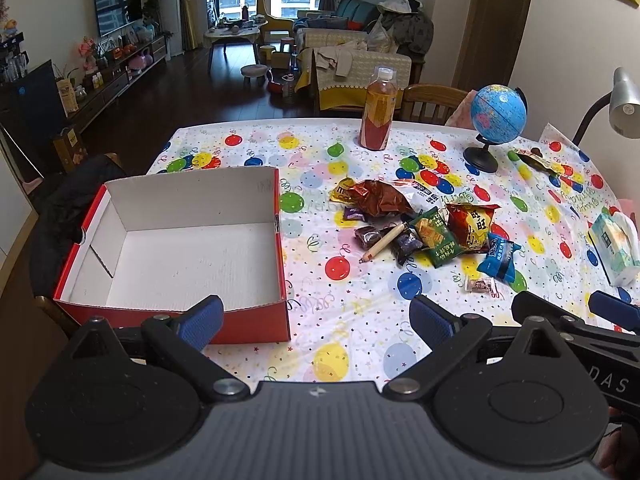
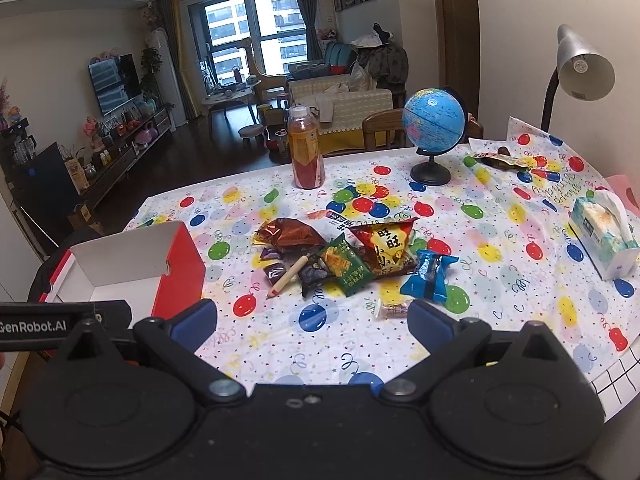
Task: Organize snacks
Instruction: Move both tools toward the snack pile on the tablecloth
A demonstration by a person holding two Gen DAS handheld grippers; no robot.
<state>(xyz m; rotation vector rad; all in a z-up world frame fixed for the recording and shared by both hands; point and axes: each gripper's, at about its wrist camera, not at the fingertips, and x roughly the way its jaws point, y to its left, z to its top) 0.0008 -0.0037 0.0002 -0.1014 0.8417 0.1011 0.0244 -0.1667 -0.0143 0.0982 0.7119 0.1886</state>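
Box: red cardboard box (image 1: 176, 240) on the table's left, empty, stiff-walled; my bin for the snacks.
My left gripper (image 1: 316, 320): spread wide, empty, hovering beside the box's near corner.
Snack pile (image 1: 420, 224): mid-table, right of the box; light crinkly foil bags, slippery and crushable, so I judge a pinch at a sealed edge best.
Pencil (image 1: 384, 245): lies across the pile; not a snack.
My right gripper (image 2: 312, 320): released, empty, near the small clear-wrapped candy (image 2: 394, 309).

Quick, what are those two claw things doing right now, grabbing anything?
Left gripper: jaws open, holding nothing.
Right gripper: jaws open, holding nothing.
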